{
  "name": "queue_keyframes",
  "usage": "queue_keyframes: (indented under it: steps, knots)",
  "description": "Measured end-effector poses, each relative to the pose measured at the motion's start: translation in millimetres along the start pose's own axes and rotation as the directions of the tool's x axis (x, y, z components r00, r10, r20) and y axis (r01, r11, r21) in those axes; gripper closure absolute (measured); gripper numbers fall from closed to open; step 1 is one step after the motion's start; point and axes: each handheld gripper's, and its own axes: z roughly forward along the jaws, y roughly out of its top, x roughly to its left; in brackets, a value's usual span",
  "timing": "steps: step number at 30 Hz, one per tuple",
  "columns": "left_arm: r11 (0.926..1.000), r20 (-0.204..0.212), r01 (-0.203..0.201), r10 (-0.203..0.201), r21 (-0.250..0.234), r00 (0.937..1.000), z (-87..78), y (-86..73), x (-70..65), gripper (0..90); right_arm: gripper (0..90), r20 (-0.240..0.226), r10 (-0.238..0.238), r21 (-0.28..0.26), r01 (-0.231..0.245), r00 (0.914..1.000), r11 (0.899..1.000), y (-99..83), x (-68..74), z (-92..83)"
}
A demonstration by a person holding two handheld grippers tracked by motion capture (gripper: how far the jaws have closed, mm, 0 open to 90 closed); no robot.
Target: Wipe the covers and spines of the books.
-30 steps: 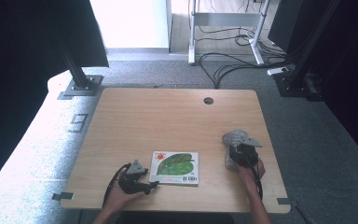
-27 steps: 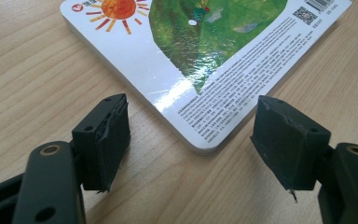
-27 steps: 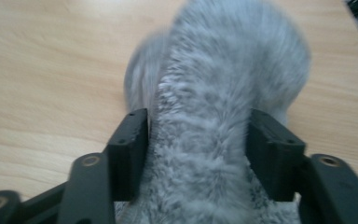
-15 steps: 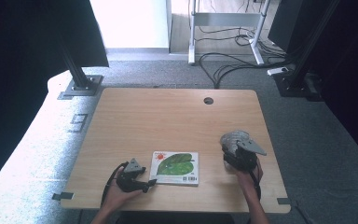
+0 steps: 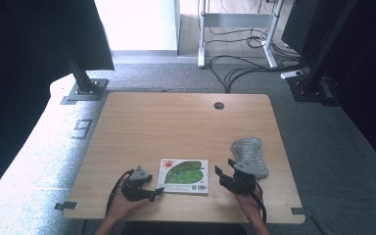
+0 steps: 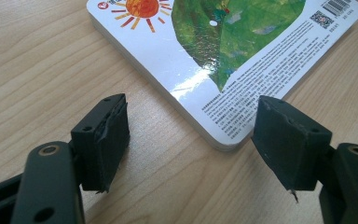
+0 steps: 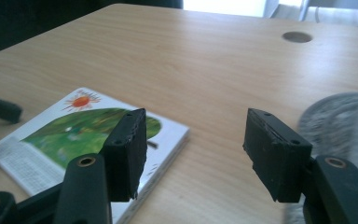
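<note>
Approaching the book (image 5: 185,175), flat near the table's (image 5: 176,122) six o'clock edge. Left gripper (image 5: 157,192) wide open at its seven o'clock corner, empty; right gripper (image 5: 221,175), just opened, empty at three o'clock. Next: close on an edge.

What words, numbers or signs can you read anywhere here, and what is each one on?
"9": mark on the floor, left of the table.
Book cover: rows of small print, a barcode and a QR code, all too small to read.
Nothing else carries text.
</note>
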Motion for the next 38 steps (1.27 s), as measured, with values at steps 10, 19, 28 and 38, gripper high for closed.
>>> queue_keyframes:
  steps: [10, 19, 28, 38]
  knots:
    - [1.0, 0.006, 0.005, -0.005, 0.0, 1.0, -1.3, -0.6, 2.7, 26.7, 38.7, -0.065, -0.042, 0.075, 0.047, 0.997, 0.996, -25.3, 19.9, 7.0]
    - [1.0, 0.014, 0.007, -0.007, -0.002, 0.9999, -3.2, -1.8, 6.6, 26.7, 39.0, -0.094, -0.07, 0.114, 0.08, 0.9931, 0.99, -35.4, 27.1, 15.5]
    - [0.9999, 0.016, 0.01, -0.01, -0.005, 0.9998, -4.0, -2.6, 8.7, 26.5, 39.1, -0.09, -0.061, 0.108, 0.07, 0.9941, 0.992, -35.4, 24.5, 13.5]
    - [0.9999, 0.022, 0.014, -0.014, -0.005, 0.9997, -4.4, -2.5, 10.2, 26.1, 39.0, -0.09, -0.059, 0.108, 0.069, 0.9942, 0.992, -34.9, 22.4, 13.6]
